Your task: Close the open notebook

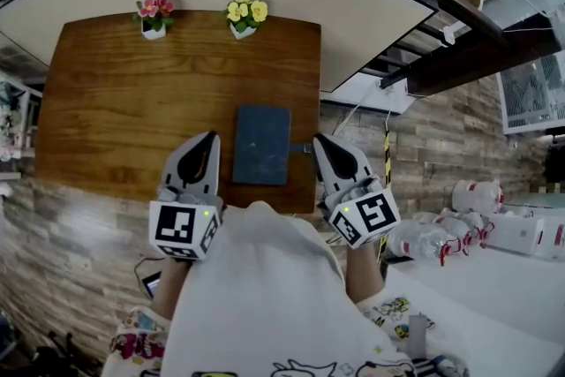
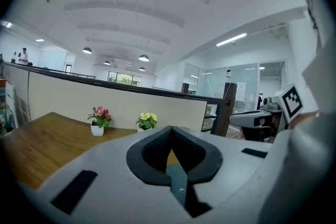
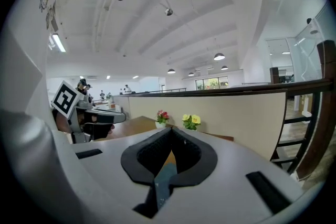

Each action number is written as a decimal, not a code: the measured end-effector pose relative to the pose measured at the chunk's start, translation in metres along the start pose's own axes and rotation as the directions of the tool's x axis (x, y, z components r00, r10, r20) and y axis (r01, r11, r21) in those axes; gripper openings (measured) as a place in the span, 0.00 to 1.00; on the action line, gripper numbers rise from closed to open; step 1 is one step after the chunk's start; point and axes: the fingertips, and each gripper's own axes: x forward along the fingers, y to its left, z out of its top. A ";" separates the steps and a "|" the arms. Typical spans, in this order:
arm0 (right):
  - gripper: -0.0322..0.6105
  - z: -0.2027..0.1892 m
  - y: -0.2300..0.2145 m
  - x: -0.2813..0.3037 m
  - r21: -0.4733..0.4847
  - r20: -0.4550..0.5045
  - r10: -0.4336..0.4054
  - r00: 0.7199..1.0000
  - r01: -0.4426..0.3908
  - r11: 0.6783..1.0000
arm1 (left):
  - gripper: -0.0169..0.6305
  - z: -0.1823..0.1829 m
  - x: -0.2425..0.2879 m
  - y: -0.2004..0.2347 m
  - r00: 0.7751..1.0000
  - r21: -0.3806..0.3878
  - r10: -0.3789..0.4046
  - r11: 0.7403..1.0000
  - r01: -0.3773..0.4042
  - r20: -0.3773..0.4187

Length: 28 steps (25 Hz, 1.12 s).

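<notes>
Plainly, one dark blue notebook point(image 1: 262, 145) lies shut and flat on the wooden surface point(image 1: 115, 119), between two tools. The left tool point(image 1: 209, 139) sits at its nine o'clock and the right tool point(image 1: 319, 141) at its three o'clock. Each has its jaws pressed together with nothing between them. Two small white pots stand at the surface's far edge. The pink-flower pot point(image 1: 154, 17) is toward eleven o'clock from the notebook, the yellow-flower pot point(image 1: 245, 17) at twelve.
</notes>
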 end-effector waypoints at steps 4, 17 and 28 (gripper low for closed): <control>0.05 -0.003 -0.004 -0.006 -0.020 -0.009 -0.022 1.000 0.022 1.000 | 0.03 -0.002 -0.002 -0.003 1.000 -0.007 -0.005 1.000 0.005 -0.003; 0.05 -0.010 -0.004 -0.009 -0.003 -0.015 -0.032 0.999 0.032 0.999 | 0.03 -0.005 -0.005 0.001 1.000 -0.006 0.011 1.000 -0.011 -0.011; 0.05 -0.010 -0.004 -0.010 0.002 -0.009 -0.038 0.999 0.038 0.999 | 0.03 -0.005 -0.006 -0.001 1.000 -0.002 0.003 1.000 -0.003 -0.009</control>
